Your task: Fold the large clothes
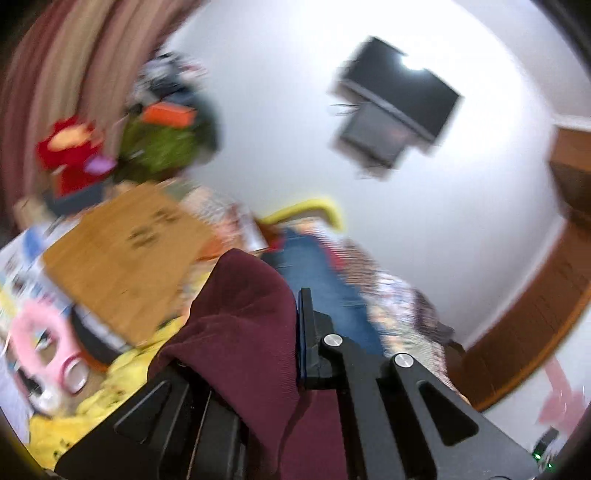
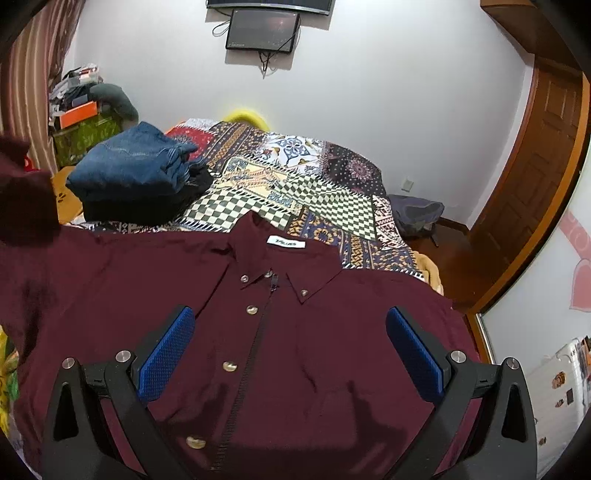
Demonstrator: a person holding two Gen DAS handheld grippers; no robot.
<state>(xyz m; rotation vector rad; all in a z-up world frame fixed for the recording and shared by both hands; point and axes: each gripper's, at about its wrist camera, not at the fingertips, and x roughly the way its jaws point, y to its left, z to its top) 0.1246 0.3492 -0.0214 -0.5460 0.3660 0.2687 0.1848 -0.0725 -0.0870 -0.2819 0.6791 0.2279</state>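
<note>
The right gripper [image 2: 290, 354] hovers just above the chest of the dark red shirt [image 2: 280, 369], and its two blue pads [image 2: 168, 354] stand wide apart, holding nothing. The shirt lies face up on the near part of the bed, buttons and zipper in the middle, collar and white label [image 2: 286, 243] pointing to the far side. It covers the near edge of the patchwork bedcover [image 2: 295, 177] from the left side almost to the right side.

The left gripper [image 1: 299, 332] is closed on a part of the same shirt. In the left wrist view the red cloth bulges out beside the one black finger that is visible and hangs down over the gripper body, so the jaws pinch it tight. That view is strongly blurred, and I cannot tell exactly which part is pinched. In the right wrist view a lifted piece of red cloth shows at the far left, above the left side of the shirt, so it is probably the left sleeve or the left edge.

Further away, near the far left corner of the bed, a pile of folded clothes [image 2: 136, 173] with blue jeans on top is lying. Behind the bed there is a white wall with a screen [image 2: 262, 29].

I judge that the first fold is in hand: the left side is being carried over the body. The next move needs to lay this part flat over the chest, with the edge straight, while the right gripper keeps out of the way or presses the cloth.
</note>
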